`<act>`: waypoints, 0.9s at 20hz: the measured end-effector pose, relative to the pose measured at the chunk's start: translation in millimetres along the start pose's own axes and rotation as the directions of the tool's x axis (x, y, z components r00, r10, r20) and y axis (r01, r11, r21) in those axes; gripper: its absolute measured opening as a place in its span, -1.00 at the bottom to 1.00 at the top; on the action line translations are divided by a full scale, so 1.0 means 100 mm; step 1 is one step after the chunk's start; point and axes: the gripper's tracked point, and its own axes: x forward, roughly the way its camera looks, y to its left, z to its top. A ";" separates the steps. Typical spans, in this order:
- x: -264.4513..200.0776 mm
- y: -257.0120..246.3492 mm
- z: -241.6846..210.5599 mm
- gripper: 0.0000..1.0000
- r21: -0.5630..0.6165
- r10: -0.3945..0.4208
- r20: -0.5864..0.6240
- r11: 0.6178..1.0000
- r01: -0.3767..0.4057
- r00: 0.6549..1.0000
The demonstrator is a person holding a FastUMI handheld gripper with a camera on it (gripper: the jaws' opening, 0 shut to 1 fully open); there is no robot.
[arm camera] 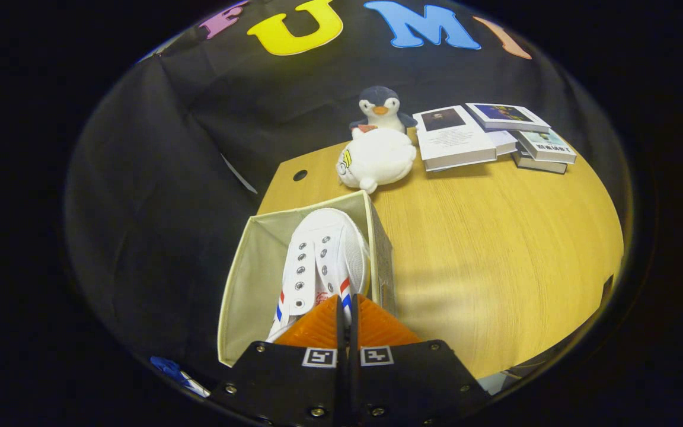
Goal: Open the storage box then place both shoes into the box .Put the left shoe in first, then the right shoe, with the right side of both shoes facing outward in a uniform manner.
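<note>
Gripper: the gripper (pixel 346 303) points down and forward over the near part of the storage box; its two fingers are pressed close together with only a thin slit between them, and whether they pinch the shoe's heel edge there cannot be told.
Fingers: both fingers (pixel 312 329) reach over the heel end of the shoe, their tips covering its rear opening.
Shoe: a white lace-up shoe (pixel 324 261) with red and blue stripes on its sides lies inside the box, just ahead of the fingertips, toe pointing away from the gripper, laces and eyelets facing up, leaning toward the box's right wall.
Storage box: an open, cream-coloured fabric storage box (pixel 246 279) sits directly under and ahead of the gripper, at the left edge of the table; its left half beside the shoe shows bare lining.
Table: a wooden table (pixel 495 255) spreads out ahead and to the right of the fingers, with a round dark hole near its far left corner.
White plush toy: a round white plush toy (pixel 377 160) lies beyond the box, just past its far wall.
Penguin: a grey and white penguin toy (pixel 380 108) stands upright right behind the white plush, touching it.
Books: several books (pixel 495 136) lie in a loose overlapping pile well beyond the fingers, to the right of the toys.
</note>
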 end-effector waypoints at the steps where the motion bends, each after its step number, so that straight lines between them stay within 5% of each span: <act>1: 0.02 0.08 0.02 -0.65 0.003 0.027 0.007 1.000 -0.027 1.000; 2: 0.00 0.10 0.04 -0.47 -0.004 0.037 0.020 0.999 -0.037 0.999; 4: -0.06 0.18 0.11 0.27 -0.019 0.073 0.034 0.997 -0.072 0.997; 5: -0.15 0.14 0.15 0.94 -0.041 0.063 0.047 0.997 -0.061 0.997; 12: -0.71 -0.33 0.65 0.96 -0.178 0.008 0.223 0.983 0.033 0.975; 18: -1.33 -0.92 1.03 0.95 -0.201 -0.016 0.394 0.974 0.103 0.919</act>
